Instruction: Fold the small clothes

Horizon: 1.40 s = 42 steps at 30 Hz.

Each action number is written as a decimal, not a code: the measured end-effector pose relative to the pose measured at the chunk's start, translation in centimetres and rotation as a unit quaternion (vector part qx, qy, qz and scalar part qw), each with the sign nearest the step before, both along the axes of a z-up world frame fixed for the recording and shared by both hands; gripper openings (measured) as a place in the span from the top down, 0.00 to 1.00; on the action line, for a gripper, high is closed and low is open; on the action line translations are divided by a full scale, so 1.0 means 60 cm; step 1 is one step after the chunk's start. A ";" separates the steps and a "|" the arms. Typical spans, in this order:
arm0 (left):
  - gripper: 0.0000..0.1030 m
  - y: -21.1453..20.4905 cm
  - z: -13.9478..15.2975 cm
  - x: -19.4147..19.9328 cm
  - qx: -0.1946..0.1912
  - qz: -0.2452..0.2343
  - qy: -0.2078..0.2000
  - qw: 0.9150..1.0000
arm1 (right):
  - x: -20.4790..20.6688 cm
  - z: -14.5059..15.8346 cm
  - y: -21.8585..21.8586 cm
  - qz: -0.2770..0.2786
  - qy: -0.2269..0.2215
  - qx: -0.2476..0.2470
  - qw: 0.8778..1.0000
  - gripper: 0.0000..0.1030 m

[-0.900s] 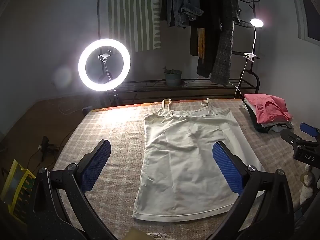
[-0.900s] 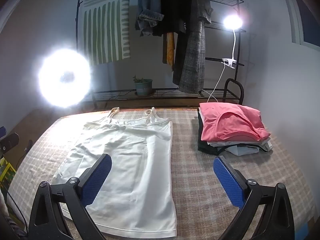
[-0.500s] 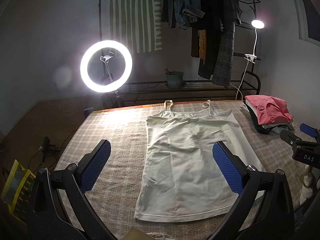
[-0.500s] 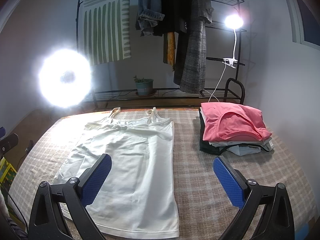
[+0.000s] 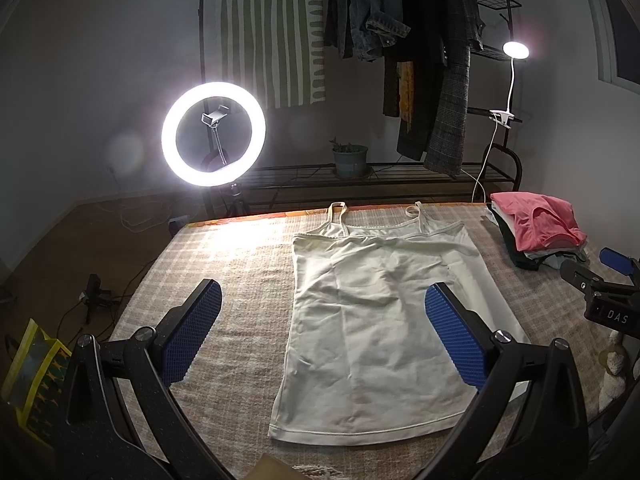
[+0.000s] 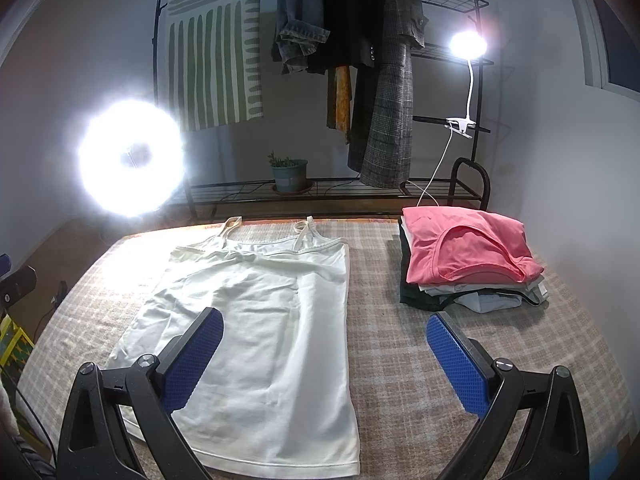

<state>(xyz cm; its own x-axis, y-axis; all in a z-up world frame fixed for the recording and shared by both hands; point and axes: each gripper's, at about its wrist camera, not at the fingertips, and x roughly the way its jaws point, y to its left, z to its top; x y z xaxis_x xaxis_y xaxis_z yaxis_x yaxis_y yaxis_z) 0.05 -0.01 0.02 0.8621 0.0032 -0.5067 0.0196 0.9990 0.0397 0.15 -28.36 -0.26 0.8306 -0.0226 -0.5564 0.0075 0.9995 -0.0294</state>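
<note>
Camisole [image 5: 372,320] in white is lying flat at the middle of the plaid bedspread [image 5: 240,264], straps toward the far edge, still unfolded. We are hovering the left gripper [image 5: 320,336] and right gripper [image 6: 324,356] above it, jaws wide apart and empty. Next, we judge, we are needing a side edge pinched and carried across. Folded clothes [image 6: 468,256] are sitting stacked at the far right corner.

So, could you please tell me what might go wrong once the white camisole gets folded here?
1. The camisole has creases near its top; folding could lock them in.
2. Its thin straps lie at the table's far edge and may slip off.
3. The folded stack sits close by; the open right tongs could knock it.
</note>
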 end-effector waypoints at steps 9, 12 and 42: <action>0.00 0.008 0.013 0.002 0.000 0.001 0.001 1.000 | 0.000 0.000 -0.001 0.001 0.000 0.000 1.000 0.00; 0.00 0.008 0.008 0.004 0.001 0.002 0.003 1.000 | 0.000 0.000 0.000 0.001 0.000 0.000 1.000 0.00; 0.03 0.062 -0.058 0.009 -0.077 0.000 0.069 0.995 | 0.021 -0.009 0.050 0.013 0.000 -0.020 1.000 0.00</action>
